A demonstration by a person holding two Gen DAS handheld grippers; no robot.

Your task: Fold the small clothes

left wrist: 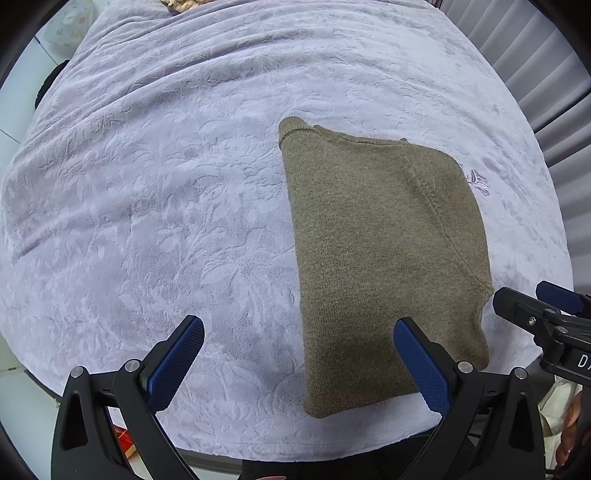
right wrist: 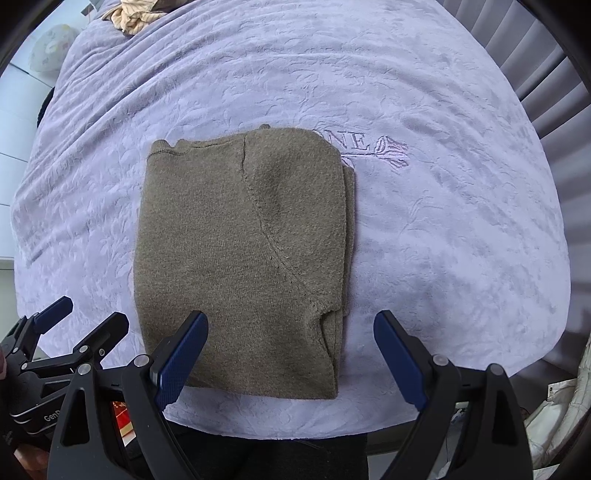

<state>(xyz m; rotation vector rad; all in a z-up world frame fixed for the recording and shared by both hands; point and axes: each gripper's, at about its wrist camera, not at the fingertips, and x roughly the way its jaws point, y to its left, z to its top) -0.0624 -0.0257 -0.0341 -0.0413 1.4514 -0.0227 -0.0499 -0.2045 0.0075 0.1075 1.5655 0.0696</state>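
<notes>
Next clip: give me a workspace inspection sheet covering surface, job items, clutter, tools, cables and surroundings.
Surface: lavender embossed blanket with embroidered lettering and a flower, covering the work surface.
Job's things: olive knit garment, folded into a rectangle, lying flat.
Clutter: bundle of striped cloth at the far edge.
Tools: left tool open, empty; right tool open, empty, over the garment's near edge.
Cables: nothing seen.
Surroundings: grey curtain at the right; white bag low at the right.

This looks like a bedroom at home: a bed spread with a lilac embossed blanket [right wrist: 443,229] embroidered with a rose, grey curtains [left wrist: 546,70] along its right edge, and a heap of clothes [right wrist: 133,14] at its far edge.
</notes>
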